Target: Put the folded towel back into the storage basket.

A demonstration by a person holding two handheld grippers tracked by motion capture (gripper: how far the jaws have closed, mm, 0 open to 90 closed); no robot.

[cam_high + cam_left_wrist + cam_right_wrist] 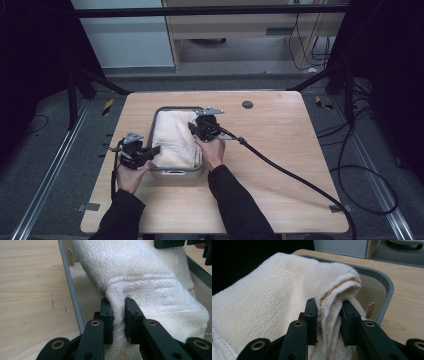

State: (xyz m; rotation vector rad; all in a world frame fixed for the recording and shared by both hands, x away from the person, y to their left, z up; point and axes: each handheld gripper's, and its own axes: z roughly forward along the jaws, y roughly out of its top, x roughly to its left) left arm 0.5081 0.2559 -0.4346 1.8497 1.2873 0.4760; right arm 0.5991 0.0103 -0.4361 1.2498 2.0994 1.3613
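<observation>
Towel (175, 140) crowds the bin (176, 173); bare table (280, 150) rightward.

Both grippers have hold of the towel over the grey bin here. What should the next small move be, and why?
Probably lower both a little further and then open the jaws. The left gripper and the right gripper are each shut on a fold of the white towel, which already lies mostly inside the grey bin. In the right gripper view one bunched edge sits above the rim, so easing down first should settle it inside.
</observation>
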